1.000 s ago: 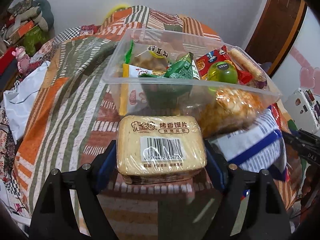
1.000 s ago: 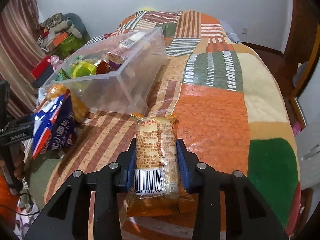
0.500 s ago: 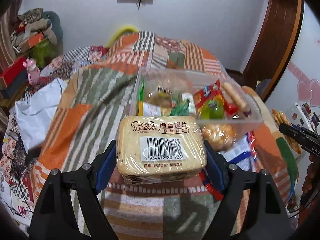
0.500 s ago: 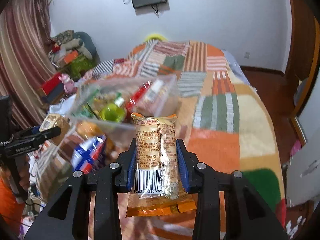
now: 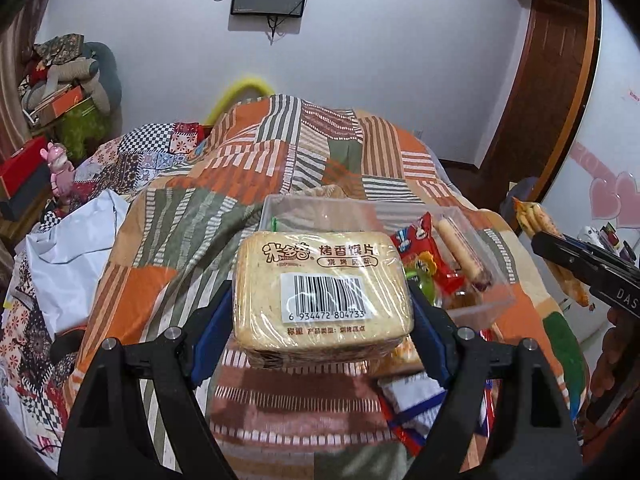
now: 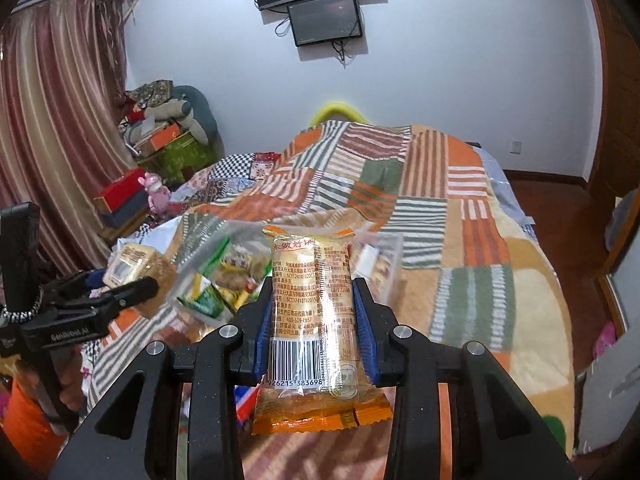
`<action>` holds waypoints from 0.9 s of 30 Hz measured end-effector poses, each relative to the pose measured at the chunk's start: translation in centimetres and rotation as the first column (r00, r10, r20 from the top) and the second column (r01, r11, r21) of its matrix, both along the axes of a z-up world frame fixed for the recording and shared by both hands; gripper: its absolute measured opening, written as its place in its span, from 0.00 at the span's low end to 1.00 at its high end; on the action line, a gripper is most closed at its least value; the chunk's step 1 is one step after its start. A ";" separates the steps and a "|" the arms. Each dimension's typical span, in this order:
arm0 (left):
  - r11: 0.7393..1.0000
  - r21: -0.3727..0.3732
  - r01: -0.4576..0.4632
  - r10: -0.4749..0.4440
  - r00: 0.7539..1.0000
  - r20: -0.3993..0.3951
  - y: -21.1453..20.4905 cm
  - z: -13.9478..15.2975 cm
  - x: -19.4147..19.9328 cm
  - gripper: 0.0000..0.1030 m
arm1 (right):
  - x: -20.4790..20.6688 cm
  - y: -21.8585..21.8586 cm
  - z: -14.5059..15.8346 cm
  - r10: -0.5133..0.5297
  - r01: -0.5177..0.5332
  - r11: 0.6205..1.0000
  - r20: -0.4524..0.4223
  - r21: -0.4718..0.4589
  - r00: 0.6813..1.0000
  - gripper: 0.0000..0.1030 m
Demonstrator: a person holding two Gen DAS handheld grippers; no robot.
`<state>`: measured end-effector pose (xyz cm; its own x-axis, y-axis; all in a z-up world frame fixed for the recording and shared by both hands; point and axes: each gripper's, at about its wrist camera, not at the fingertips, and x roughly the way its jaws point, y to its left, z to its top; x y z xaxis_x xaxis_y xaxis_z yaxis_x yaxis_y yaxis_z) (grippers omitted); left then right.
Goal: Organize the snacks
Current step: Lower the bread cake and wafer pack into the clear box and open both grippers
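Two grippers are up off the bed now, each with a snack in its grip. The left gripper (image 5: 323,312) has its blue pads pressed against both ends of a tan pack of baked bread slices (image 5: 322,294), barcode facing up, exactly as a second ago. The right gripper (image 6: 314,334) clamps an orange-edged rice cracker packet (image 6: 314,316) upright between its pads, also unchanged.

What has changed is the height: a second ago both were low beside the clear plastic bin (image 5: 486,304), which filled the view; now they have risen and drawn back, so the bin sits smaller and lower on the patchwork quilt (image 5: 168,216), and the wall-mounted screen (image 6: 325,18) has come into sight. The bin holds a red packet (image 5: 420,246), a wrapped biscuit roll (image 5: 464,256) and green packets (image 6: 206,300); its far contents are blurred from the right wrist view. A blue-and-white bag (image 5: 416,404) lies on the quilt just in front of the bin.
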<state>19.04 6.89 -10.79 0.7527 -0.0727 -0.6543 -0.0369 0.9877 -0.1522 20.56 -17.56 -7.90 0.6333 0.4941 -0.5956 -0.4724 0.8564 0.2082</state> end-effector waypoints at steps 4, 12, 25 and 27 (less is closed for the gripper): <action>1.000 -0.003 0.001 -0.001 1.000 -0.012 0.0 -0.4 1.7 0.78 | 1.3 1.1 -0.2 0.016 -0.016 0.999 -0.021 0.030 1.000 0.32; 1.000 -0.012 0.003 -0.003 0.999 -0.038 0.0 -1.4 4.9 0.78 | 3.7 3.4 -1.2 0.045 -0.043 0.999 -0.057 0.030 0.997 0.32; 0.998 -0.052 0.021 -0.026 0.996 -0.091 -0.1 -3.3 8.9 0.78 | 6.7 6.4 -3.3 0.068 -0.075 0.996 -0.115 -0.054 0.991 0.32; 0.998 -0.056 0.024 -0.030 0.994 -0.105 -0.3 -3.7 9.4 0.78 | 7.0 6.5 -3.7 0.068 -0.076 0.995 -0.125 -0.058 0.990 0.32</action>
<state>28.41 6.63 -14.51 0.6769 -0.1298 -0.7245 -0.0287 0.9789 -0.2022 27.54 -11.07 -11.55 0.5177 0.4951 -0.6978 -0.5076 0.8342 0.2153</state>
